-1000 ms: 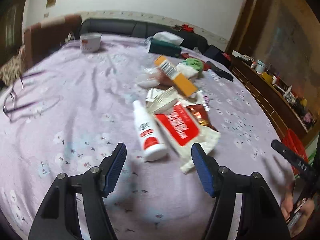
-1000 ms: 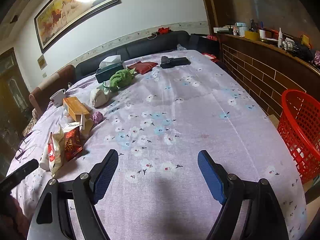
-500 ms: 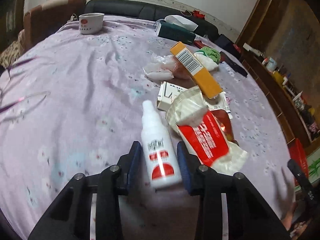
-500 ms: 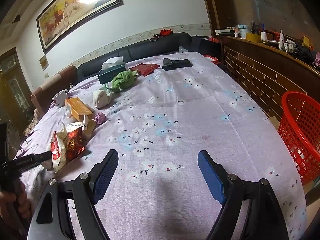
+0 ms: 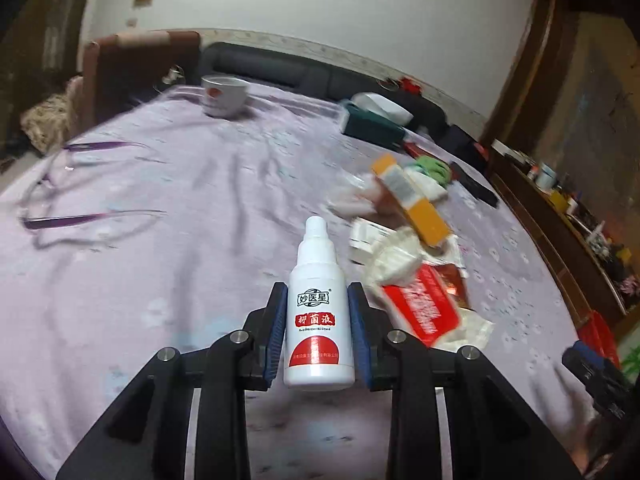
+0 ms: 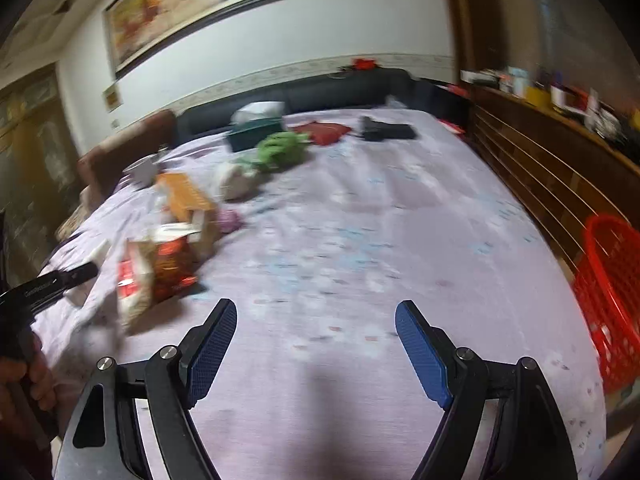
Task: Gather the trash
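Bottle [image 5: 319,312] base behind blue jaws

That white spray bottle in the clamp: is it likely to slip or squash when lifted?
The white bottle looks like rigid plastic, so probably no squashing. Its smooth round sides could twist or slide between the left gripper pads. It looks small, likely light.

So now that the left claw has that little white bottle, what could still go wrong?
The left gripper has just been closing on the white bottle, and its blue pads press only the smooth round sides, so it might slip or twist out when carried. The red basket stands past the far edge of the bed, so a drop on the way seems possible. The red-and-white packet lies close by and could get dragged.
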A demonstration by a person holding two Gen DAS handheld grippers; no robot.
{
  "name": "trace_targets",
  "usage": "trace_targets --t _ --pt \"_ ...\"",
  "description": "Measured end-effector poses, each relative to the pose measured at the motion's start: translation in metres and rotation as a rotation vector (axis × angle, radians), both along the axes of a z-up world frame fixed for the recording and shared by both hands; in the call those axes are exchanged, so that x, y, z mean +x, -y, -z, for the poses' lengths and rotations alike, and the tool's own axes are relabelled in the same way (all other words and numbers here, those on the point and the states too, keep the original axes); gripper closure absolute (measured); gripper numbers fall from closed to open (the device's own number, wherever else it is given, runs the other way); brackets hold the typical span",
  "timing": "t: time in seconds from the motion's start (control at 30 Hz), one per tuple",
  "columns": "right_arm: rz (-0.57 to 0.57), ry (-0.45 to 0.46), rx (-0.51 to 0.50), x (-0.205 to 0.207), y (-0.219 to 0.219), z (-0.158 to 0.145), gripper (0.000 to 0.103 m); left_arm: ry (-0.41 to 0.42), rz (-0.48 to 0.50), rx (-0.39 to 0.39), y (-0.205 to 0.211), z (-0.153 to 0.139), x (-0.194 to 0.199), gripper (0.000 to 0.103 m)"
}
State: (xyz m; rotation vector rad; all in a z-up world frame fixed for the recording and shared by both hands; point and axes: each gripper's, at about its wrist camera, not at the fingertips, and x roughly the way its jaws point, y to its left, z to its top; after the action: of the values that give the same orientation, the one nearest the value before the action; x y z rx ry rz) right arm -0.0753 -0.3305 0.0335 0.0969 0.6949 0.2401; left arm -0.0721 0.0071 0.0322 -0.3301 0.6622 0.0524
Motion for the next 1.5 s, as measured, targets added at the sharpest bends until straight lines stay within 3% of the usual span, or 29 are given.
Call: trace_targets --t 0.13,0.3,0.4,0.57,0.67,0.73,0.8,1.0,1.17,1.4,1.5 --pt "-0.206 0.004 -0.023 -0.003 -0.056 -0.014 0.018 -0.015 -0.043 -0.064 -0.021 0.006 -0.003 0.074" --pt "-0.387 -0.001 -0.120 0.007 -0.132 -0.015 0.023 -0.001 -0.052 -0.060 -0.022 0.005 -0.006 0.074" --pt "-0.442 -0.007 -0.179 0.018 -0.166 -0.006 0.033 0.010 -0.055 -0.068 -0.023 0.005 -0.009 0.074" --pt "-0.451 -0.065 -0.228 0.050 -0.192 0.012 0.036 0.014 -0.047 -0.073 -0.023 0.006 -0.011 0.074" --pt "-0.449 -0.078 -0.279 0.062 -0.202 0.021 0.043 0.017 -0.037 -0.074 -0.023 0.006 -0.011 0.074" --pt "-0.446 -0.091 -0.268 0.064 -0.202 0.024 0.050 0.019 -0.033 -0.073 -0.022 0.006 -0.012 0.074" --pt "-0.414 -0.092 -0.194 0.062 -0.191 0.019 0.054 0.022 -0.027 -0.073 -0.022 0.006 -0.012 0.074" --pt "-0.286 -0.004 -0.063 0.029 -0.143 -0.006 0.055 0.048 0.018 0.003 -0.001 0.001 -0.017 0.074" --pt "-0.115 0.066 -0.072 0.010 -0.102 -0.012 0.055 0.066 0.101 0.080 0.040 -0.004 -0.023 0.074" --pt "-0.039 0.042 -0.054 0.009 -0.069 -0.001 0.055 0.077 0.154 0.218 0.088 -0.003 -0.024 0.074" --pt "-0.036 0.022 -0.006 0.011 -0.058 0.003 0.055 0.080 0.135 0.223 0.087 -0.003 -0.024 0.074"
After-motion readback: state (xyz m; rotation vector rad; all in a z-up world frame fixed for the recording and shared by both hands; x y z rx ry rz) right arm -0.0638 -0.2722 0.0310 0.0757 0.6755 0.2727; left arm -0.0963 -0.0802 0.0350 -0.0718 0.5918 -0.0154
